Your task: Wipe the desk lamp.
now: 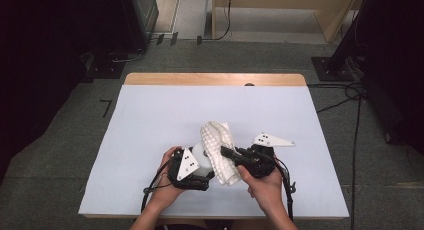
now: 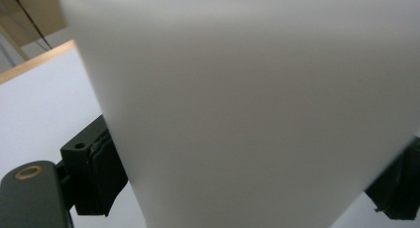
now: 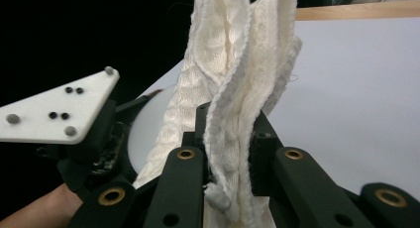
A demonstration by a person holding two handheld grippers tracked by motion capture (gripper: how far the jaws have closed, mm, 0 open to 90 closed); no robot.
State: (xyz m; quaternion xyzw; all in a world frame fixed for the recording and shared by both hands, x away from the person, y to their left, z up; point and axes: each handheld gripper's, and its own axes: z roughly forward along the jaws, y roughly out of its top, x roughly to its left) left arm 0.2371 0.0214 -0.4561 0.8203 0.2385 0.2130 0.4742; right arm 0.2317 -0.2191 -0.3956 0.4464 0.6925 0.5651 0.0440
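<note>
The cloth (image 3: pixel 233 114), pinched in the right gripper's (image 3: pixel 230 153) closed jaws, drapes against the white cup (image 2: pixel 257 109) clamped in the left gripper (image 1: pixel 192 170).

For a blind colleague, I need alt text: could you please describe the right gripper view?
The right gripper has its two black jaws shut on a white knitted cloth that stands up in folds between them. At the left, the left gripper, with its white three-cornered plate, holds a smooth white round object above the pale table.
</note>
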